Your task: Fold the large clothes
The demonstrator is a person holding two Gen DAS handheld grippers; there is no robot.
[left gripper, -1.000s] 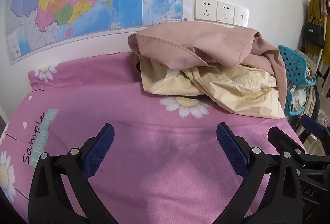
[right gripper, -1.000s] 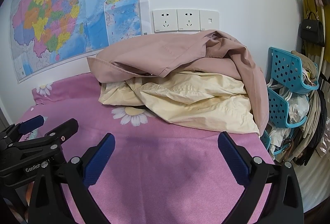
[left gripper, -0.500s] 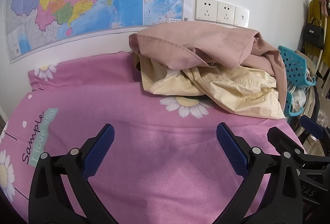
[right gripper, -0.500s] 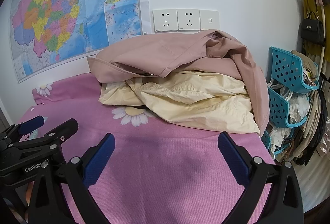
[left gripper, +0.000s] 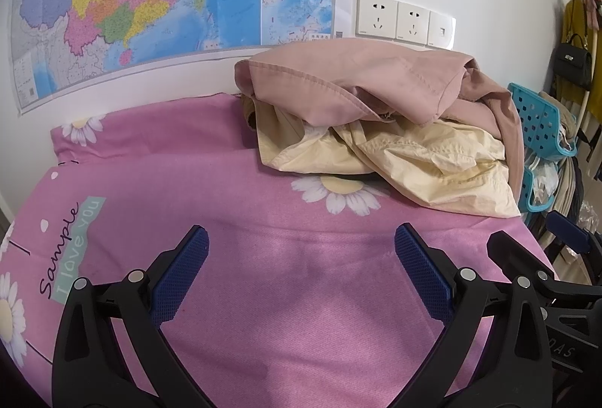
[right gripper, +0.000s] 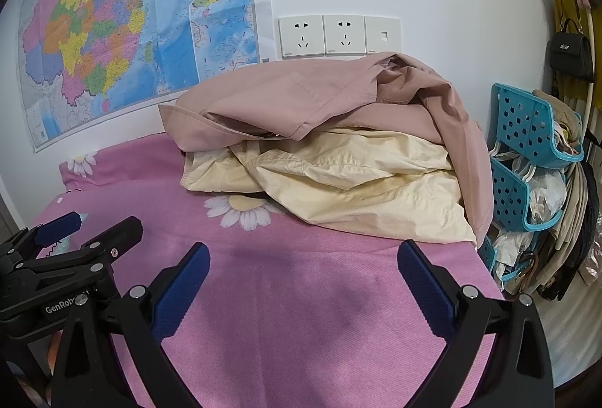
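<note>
Tongs [left gripper: 301, 250] agape before crumpled, perhaps cotton, garments [left gripper: 376, 114]

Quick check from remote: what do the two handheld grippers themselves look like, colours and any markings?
Both match: the left gripper and right gripper have black plastic frames with silver pivot bolts and textured blue finger pads. White "GenRob" lettering marks the left one's side. No cables visible.

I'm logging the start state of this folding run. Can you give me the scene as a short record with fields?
surface: pink daisy-print sheet
garments: pink jacket lying on top of a cream garment, heaped unfolded by the wall
left claw: open, empty, above bare sheet, short of the heap
right claw: open, empty, above bare sheet, short of the heap
wall: map, sockets
right of bed: blue baskets
folding: not yet begun
</note>
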